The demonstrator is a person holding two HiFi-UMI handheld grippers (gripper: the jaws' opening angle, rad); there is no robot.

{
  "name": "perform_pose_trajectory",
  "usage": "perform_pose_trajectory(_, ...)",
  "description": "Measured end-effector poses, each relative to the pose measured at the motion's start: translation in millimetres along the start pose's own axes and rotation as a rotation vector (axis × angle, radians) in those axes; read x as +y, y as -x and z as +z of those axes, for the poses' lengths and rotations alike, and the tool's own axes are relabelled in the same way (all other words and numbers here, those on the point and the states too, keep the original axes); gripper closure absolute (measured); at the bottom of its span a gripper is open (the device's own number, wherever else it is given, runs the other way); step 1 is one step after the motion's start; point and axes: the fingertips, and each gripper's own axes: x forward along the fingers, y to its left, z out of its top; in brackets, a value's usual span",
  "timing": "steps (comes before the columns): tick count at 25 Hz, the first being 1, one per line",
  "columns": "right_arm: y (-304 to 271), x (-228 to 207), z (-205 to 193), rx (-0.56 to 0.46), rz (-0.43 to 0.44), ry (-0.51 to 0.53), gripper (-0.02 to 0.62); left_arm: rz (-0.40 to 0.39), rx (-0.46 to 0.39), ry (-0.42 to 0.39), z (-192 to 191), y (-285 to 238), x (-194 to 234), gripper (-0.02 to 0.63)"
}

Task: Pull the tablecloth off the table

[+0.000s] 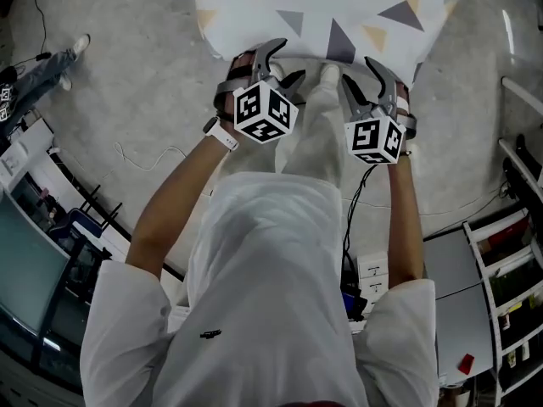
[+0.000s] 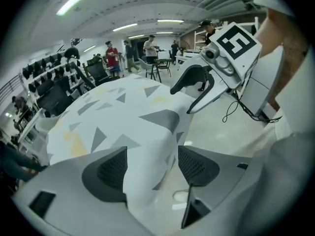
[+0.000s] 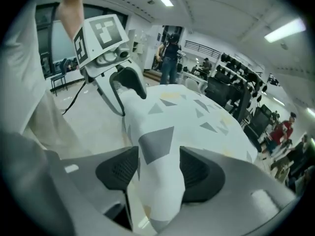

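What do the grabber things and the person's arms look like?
The left gripper and right gripper are grey, each with two curved jaws, dark mesh pads and a white cube printed with black square markers. The person wears a white short-sleeved shirt and a white watch on the left wrist.

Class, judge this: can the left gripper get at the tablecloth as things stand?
Probably yes: a fold of the tablecloth lies between the left gripper's open fingers, with nothing in the way.

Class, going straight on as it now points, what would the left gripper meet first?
The left gripper would meet the white tablecloth with grey and yellow triangles, folded between its open jaws.
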Motion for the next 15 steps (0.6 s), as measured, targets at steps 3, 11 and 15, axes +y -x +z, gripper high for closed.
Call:
perform_pose_trajectory(3, -16, 5, -6, 0.009, 0.041, 0.089, 0.325, -0.01, -0.007, -0.063, 1, -18, -2, 0.29)
perform_pose_trajectory(11, -38, 10, -33, 0.094, 0.04, 0.415, 0.325, 0.045, 0.065, -0.165, -9, -43, 3, 0.282)
perform_pose_trajectory(15, -39, 5, -33, 0.11, 0.018, 0.472, 0.408, 0.137, 0.06, -0.259, -11, -44, 8, 0.299)
